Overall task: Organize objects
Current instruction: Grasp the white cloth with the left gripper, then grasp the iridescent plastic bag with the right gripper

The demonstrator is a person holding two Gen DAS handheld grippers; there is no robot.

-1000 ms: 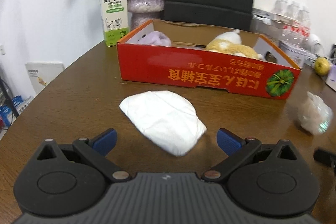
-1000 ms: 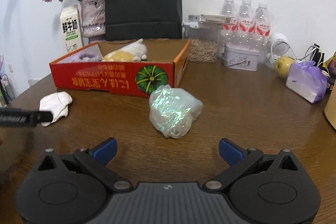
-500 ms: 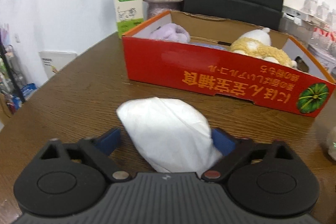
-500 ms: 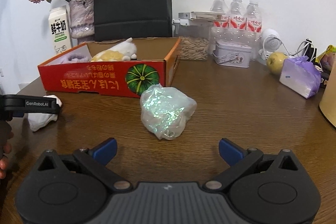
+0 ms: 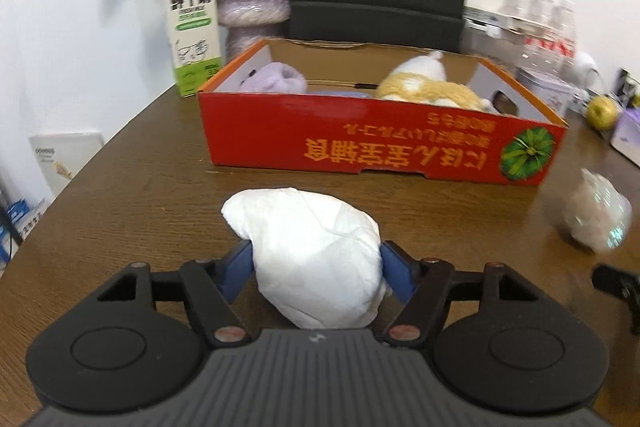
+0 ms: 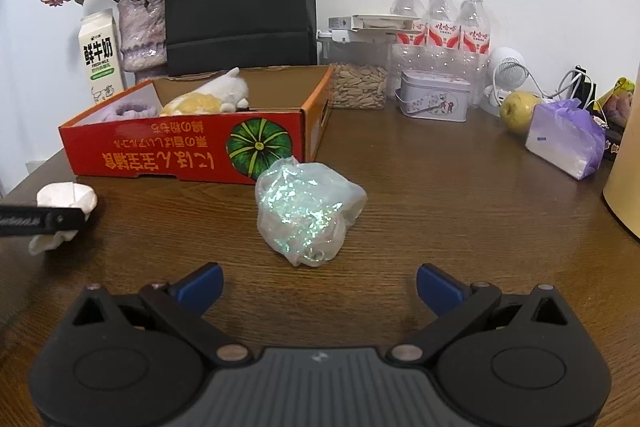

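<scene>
My left gripper (image 5: pixel 316 269) is closing on the white bundle (image 5: pixel 312 259), pads touching; I should squeeze centrally before lifting toward the box (image 5: pixel 376 143).

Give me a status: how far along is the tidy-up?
Done: a purple plush and a yellow-and-white plush lie in the red box. In hand: the left tongs are closing around the white bundle. Left: the iridescent bag, ahead of the open right tongs.
</scene>
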